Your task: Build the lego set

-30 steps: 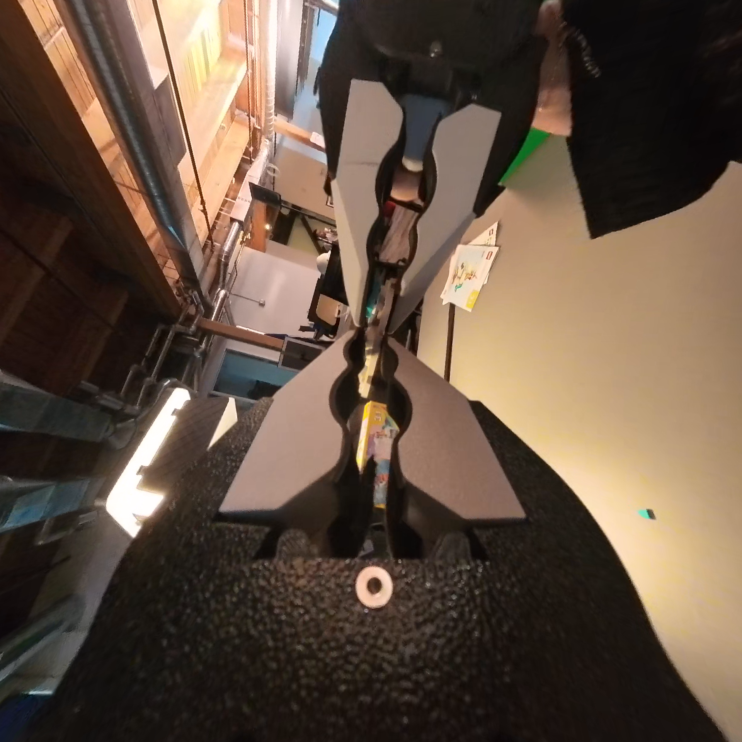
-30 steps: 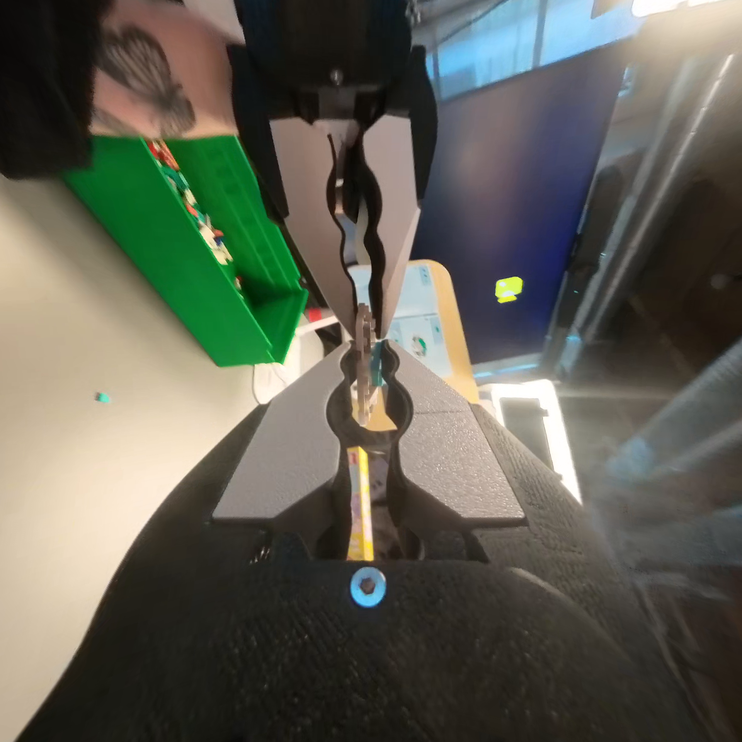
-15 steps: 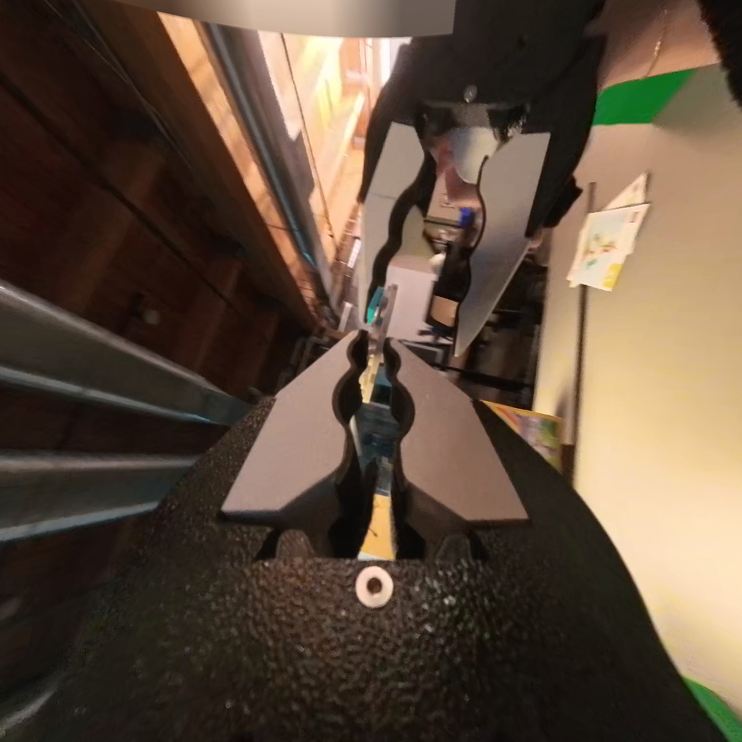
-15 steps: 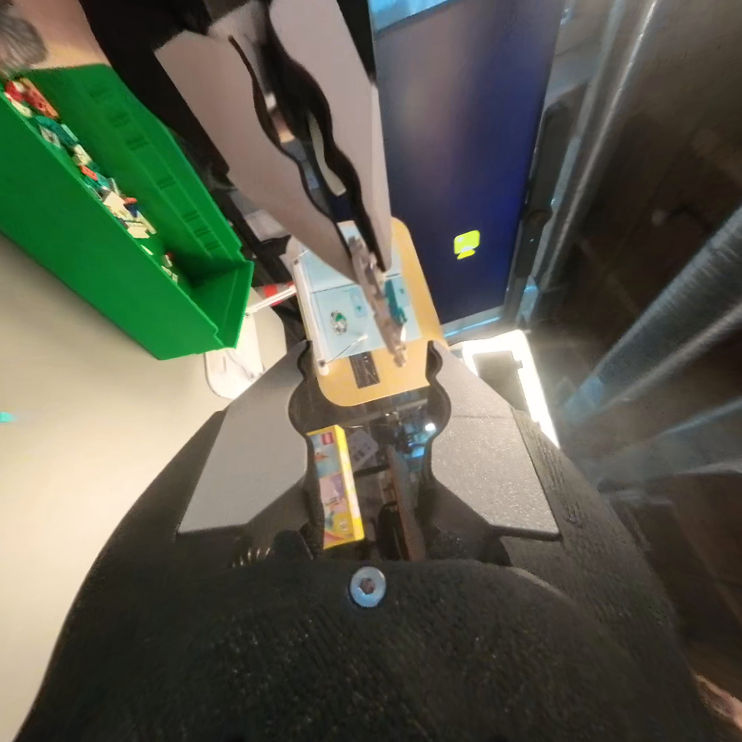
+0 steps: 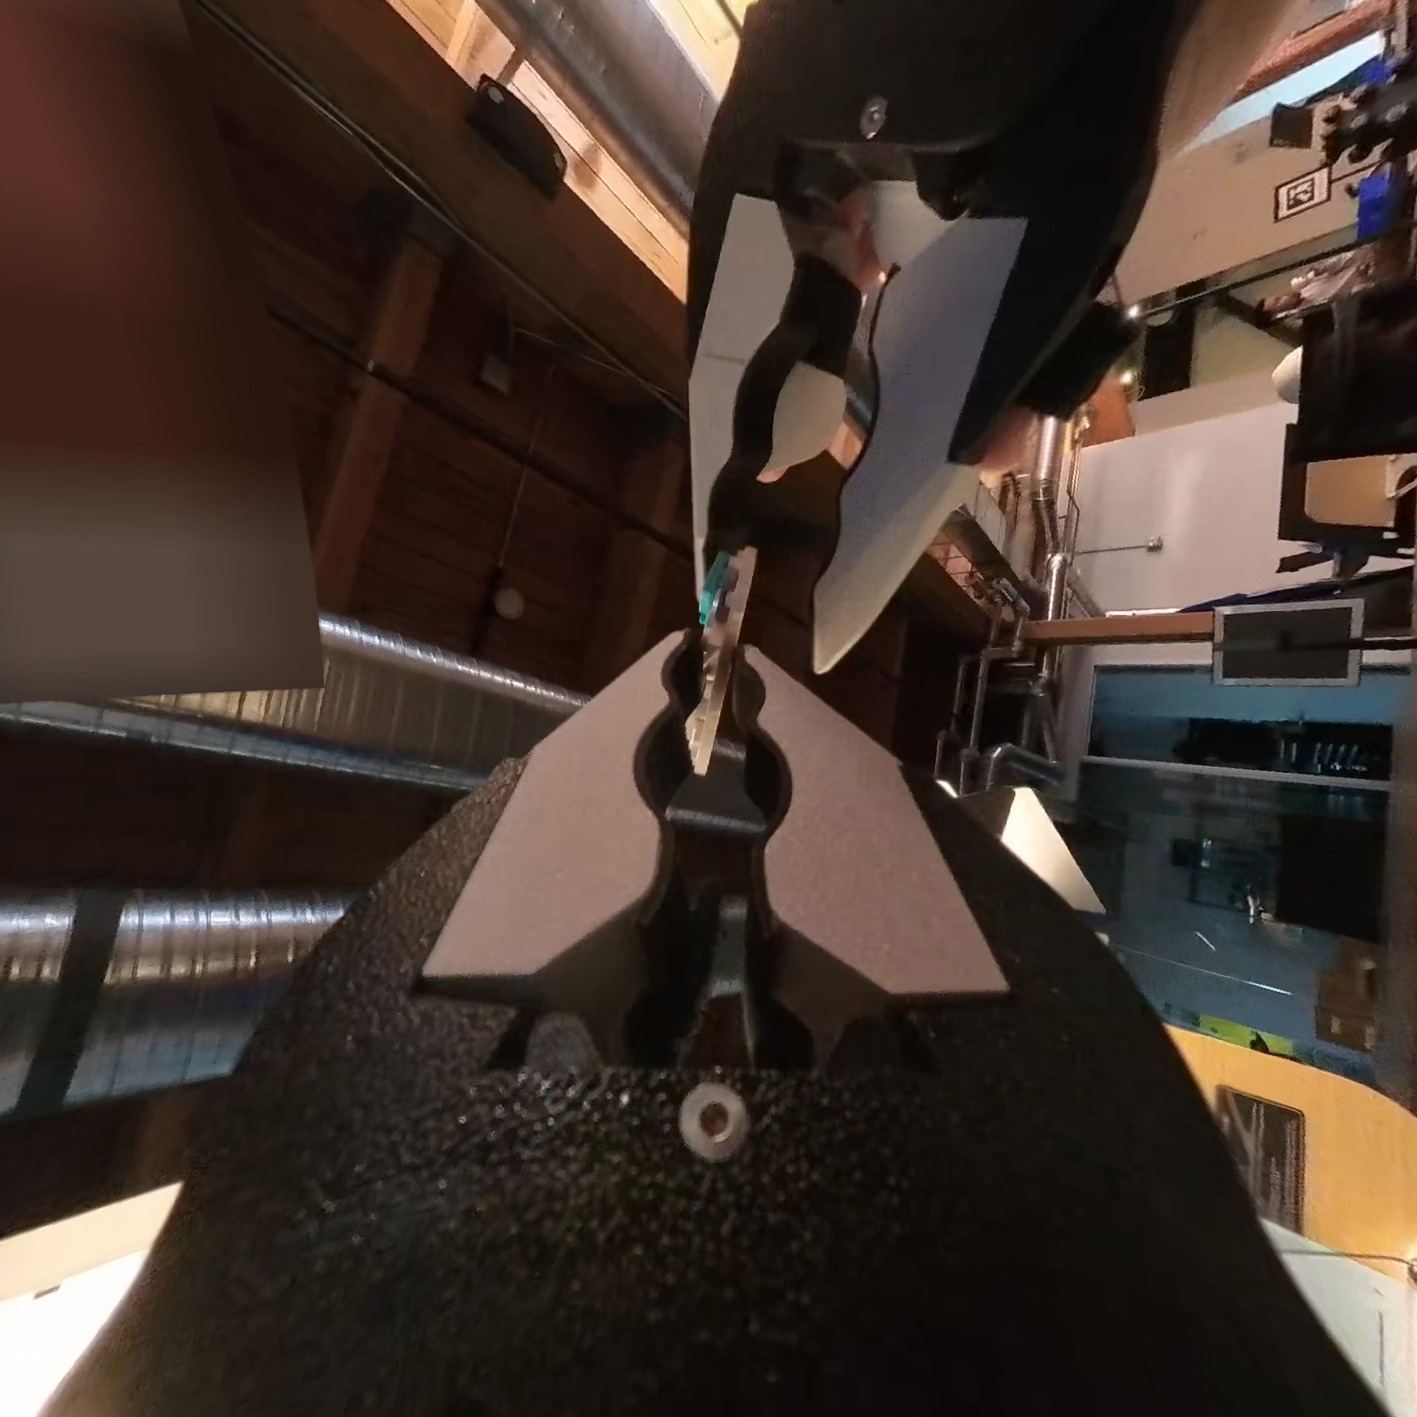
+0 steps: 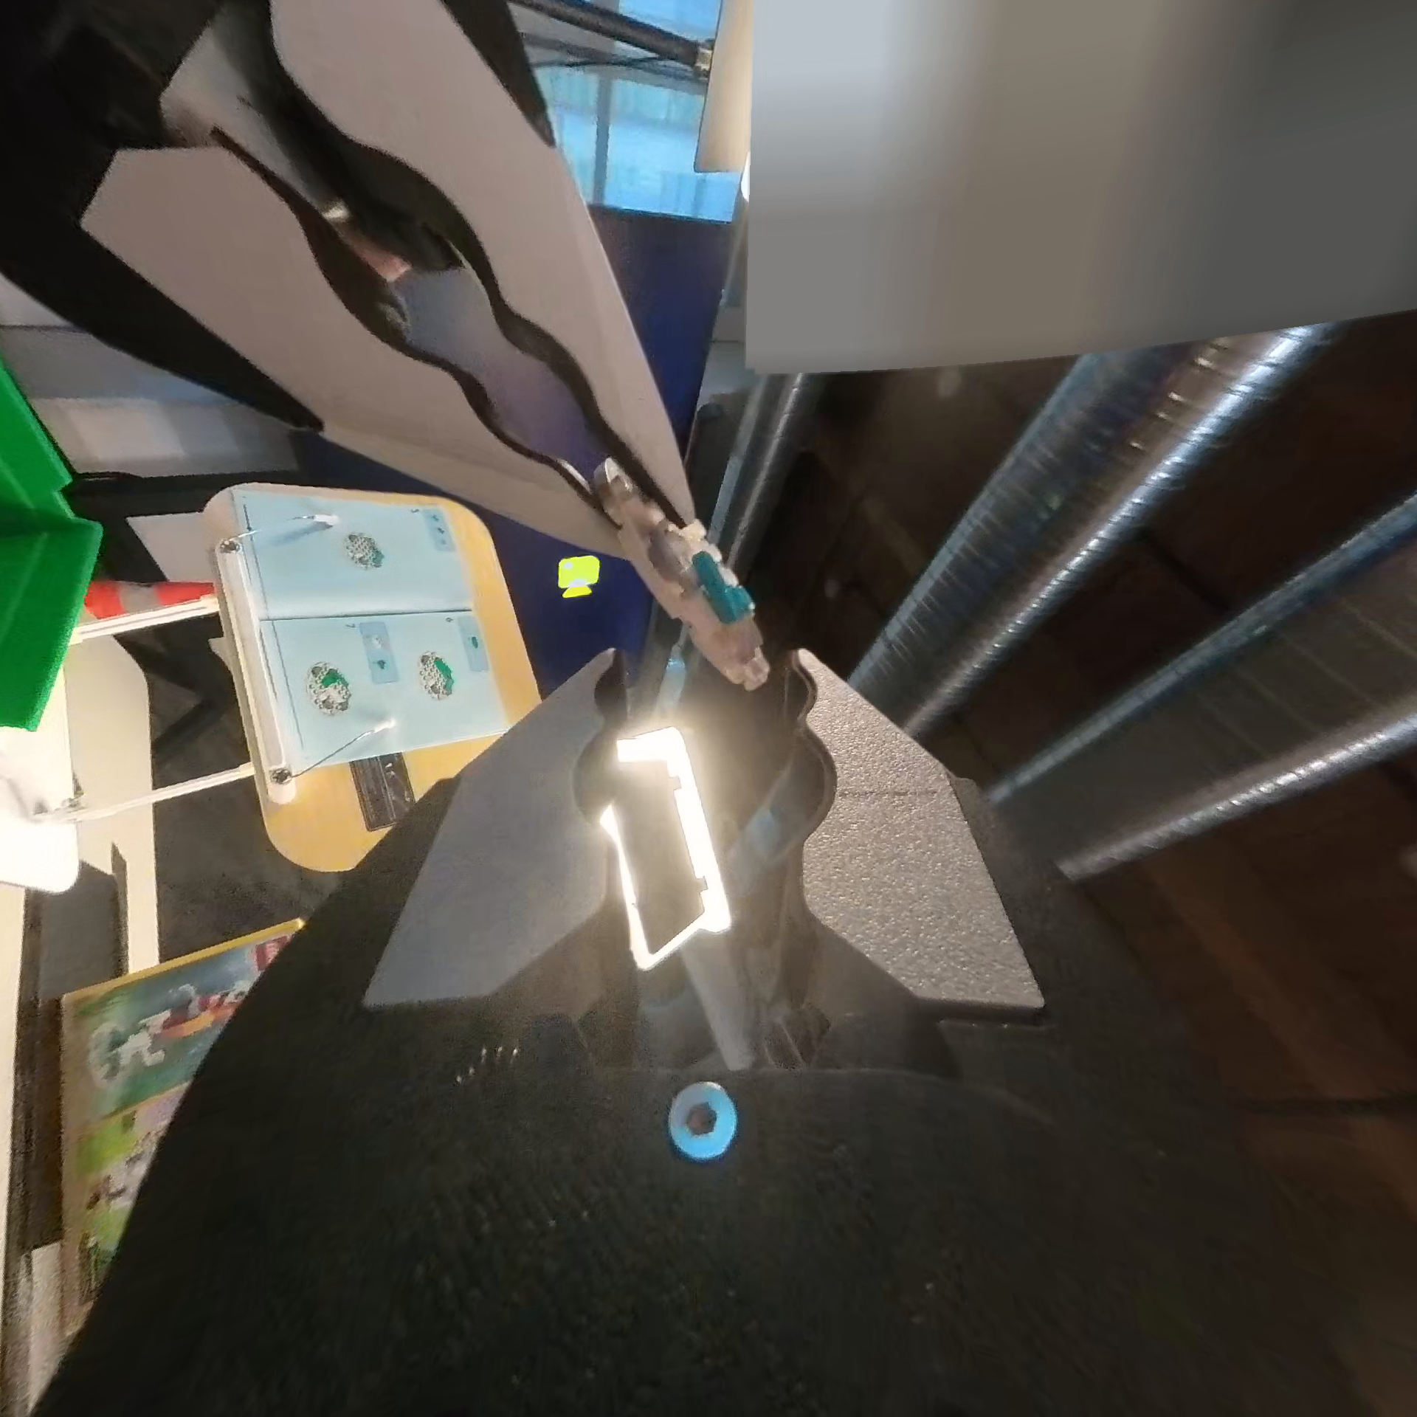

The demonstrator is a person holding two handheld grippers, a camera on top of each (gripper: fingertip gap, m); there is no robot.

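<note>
My left gripper (image 5: 713, 675) pinches the grey plate (image 5: 717, 682) edge-on, teal piece (image 6: 719, 589) exposed; right gripper (image 6: 698, 659) gapes, empty.

green bin (image 6: 31, 552) cut off at left edge, lego box (image 6: 153, 1058) partly hidden

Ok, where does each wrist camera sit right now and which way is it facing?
Left wrist view: rides the left tongs, looking along them at wooden beams and ducts; own tongs shut on the grey plate, right tongs opposite.
Right wrist view: rides the right tongs, facing the instruction booklet and ducts; own tongs open.
Shared: both tongs and the grey plate, tip to tip.
</note>
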